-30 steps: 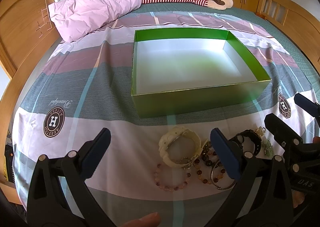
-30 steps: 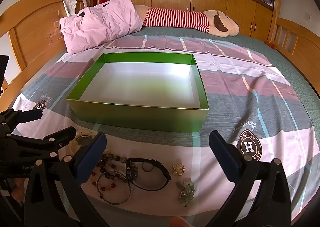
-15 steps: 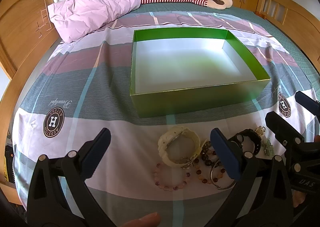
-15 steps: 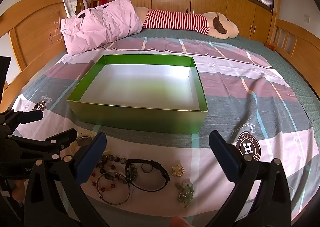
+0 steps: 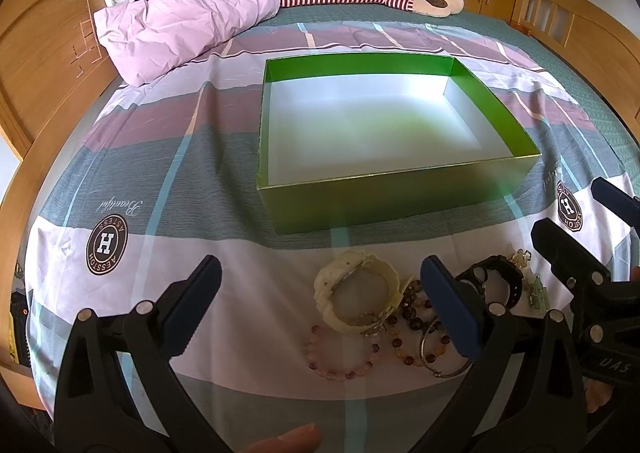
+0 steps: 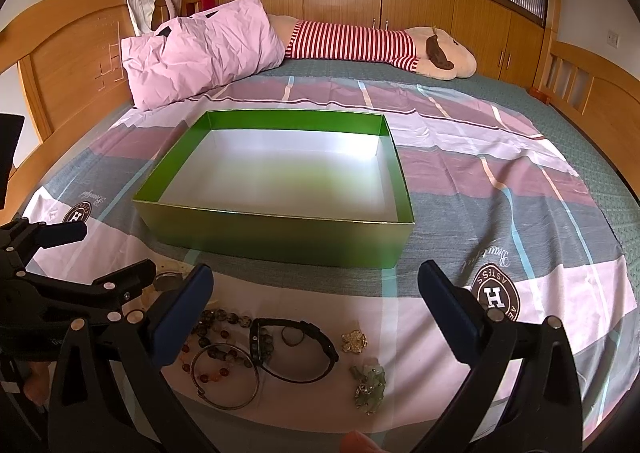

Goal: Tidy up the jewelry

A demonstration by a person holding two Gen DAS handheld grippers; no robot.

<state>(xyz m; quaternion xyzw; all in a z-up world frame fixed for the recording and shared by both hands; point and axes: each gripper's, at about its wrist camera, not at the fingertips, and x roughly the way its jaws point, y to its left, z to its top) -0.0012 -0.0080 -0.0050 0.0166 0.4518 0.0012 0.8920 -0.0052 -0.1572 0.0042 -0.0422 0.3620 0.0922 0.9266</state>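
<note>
- Jewelry on the bedsheet (image 5: 168, 189), just near side of the green box (image 5: 384, 205): cream watch (image 5: 352, 301), pink bead bracelet (image 5: 340, 367), bangle (image 6: 224, 377), black watch (image 6: 296, 351), gold charm (image 6: 354, 341), jade pendant (image 6: 370, 385).
- Left gripper (image 5: 320, 313): jaws wide apart, holding nothing, cream watch between the fingers.
- Right gripper (image 6: 316, 313): jaws wide apart, nothing held, above black watch and charm.
- Box at 12 o'clock, nothing in it; pillow (image 6: 200, 53) at 11.

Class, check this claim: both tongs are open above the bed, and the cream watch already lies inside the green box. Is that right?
Not quite. The green box holds nothing; the cream watch lies on the bedsheet in front of it, as the left wrist view shows. Both tongs are indeed open.
</note>
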